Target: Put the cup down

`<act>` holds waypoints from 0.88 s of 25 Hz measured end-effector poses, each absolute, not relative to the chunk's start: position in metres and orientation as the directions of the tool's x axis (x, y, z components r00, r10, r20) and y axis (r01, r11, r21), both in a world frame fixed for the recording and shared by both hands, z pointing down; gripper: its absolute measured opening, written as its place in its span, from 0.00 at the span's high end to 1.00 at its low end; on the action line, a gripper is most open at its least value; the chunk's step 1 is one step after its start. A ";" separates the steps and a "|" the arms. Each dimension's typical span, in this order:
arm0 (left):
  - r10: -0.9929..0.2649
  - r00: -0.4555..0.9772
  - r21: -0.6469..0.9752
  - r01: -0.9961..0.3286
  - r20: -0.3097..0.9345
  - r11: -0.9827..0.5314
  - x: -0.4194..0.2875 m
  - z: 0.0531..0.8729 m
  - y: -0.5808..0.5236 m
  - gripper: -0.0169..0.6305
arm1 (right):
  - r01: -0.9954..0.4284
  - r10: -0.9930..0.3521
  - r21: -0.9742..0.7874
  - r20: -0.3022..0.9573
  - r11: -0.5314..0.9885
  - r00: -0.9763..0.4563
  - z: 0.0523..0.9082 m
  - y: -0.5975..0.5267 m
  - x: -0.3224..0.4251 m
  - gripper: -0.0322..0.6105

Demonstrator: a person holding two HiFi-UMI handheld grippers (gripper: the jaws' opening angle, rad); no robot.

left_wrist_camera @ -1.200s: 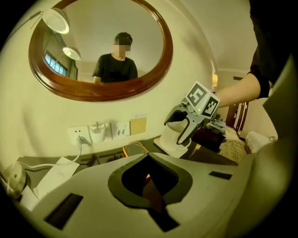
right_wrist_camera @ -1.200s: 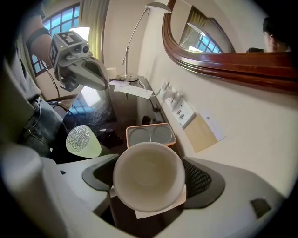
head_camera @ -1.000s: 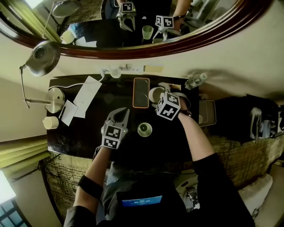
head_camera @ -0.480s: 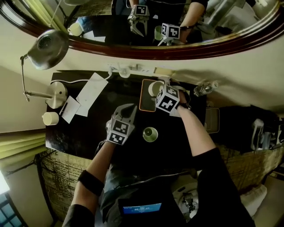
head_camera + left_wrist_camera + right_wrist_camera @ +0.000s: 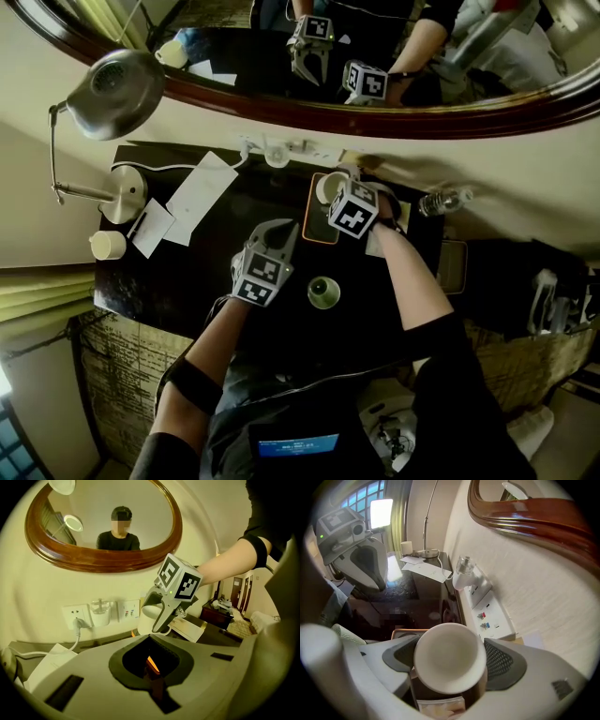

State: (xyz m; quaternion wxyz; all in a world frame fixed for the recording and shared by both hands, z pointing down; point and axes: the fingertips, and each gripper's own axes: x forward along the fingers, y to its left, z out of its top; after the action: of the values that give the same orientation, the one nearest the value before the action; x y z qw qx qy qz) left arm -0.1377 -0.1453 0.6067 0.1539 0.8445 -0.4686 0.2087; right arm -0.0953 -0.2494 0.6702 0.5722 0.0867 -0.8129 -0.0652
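cup (image 5: 328,187): lower and farther left, now over the far end of the phone (image 5: 316,217).
left gripper (image 5: 283,228): slightly farther from the near edge.

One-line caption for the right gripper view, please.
Right gripper grips a white cup near the wall socket panel at the dark desk's back edge.
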 end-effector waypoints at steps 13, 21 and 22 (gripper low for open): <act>-0.728 0.459 0.090 -0.870 0.508 -0.485 -0.151 0.611 -0.141 0.97 | -0.084 -0.235 0.219 0.902 0.972 -0.363 0.677 -0.254 -0.104 0.23; -0.736 0.452 0.084 -0.874 0.504 -0.479 -0.153 0.601 -0.139 0.97 | -0.107 -0.249 0.225 0.882 0.968 -0.400 0.655 -0.256 -0.106 0.22; -0.737 0.452 0.084 -0.874 0.503 -0.478 -0.152 0.599 -0.138 0.97 | -0.110 -0.249 0.224 0.880 0.968 -0.404 0.651 -0.255 -0.106 0.22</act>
State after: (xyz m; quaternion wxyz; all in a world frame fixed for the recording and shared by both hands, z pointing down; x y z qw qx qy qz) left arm -0.1524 -0.1381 0.5986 0.1683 0.8351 -0.4822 0.2043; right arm -0.1056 -0.2545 0.6505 0.5354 0.1076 -0.8352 -0.0648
